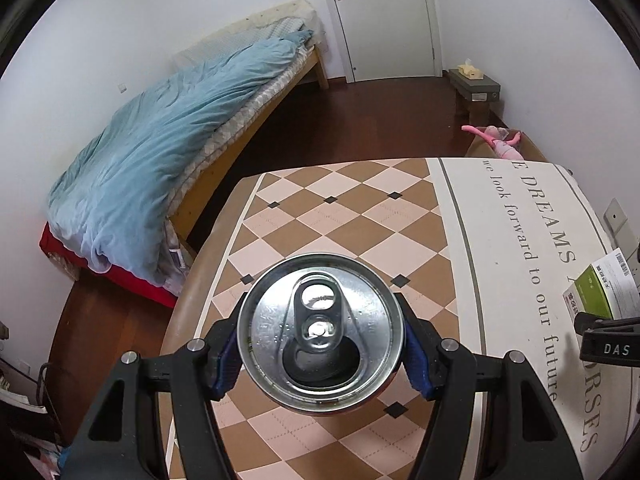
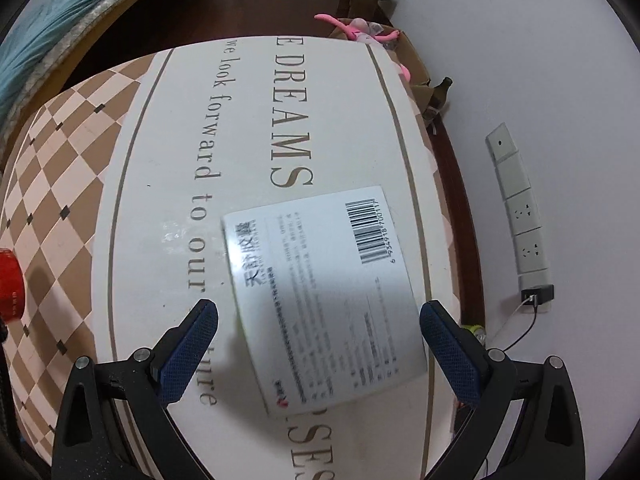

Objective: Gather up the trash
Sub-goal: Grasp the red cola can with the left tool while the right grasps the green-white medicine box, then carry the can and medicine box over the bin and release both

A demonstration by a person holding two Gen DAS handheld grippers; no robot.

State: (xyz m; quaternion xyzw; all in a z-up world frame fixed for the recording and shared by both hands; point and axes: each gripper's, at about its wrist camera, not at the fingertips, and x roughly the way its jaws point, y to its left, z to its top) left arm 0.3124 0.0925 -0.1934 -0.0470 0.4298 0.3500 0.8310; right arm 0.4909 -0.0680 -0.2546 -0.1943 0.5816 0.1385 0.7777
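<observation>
Left gripper: jaws clamped on one opened can, held above the table mat.
Right gripper: jaws spread wide, empty, flanking one white box on the mat.
Surface: checkered mat with printed lettering.
Room: one bed beyond the mat's left edge; one door behind; wall sockets to the mat's right.

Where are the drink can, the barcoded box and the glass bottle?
Drink can [image 1: 320, 334]: left wrist view, on its silver top, by the pull tab.
Barcoded box [image 2: 320, 300]: right wrist view, on its white printed face.
Glass bottle [image 2: 440, 94]: right wrist view, on its body.
</observation>
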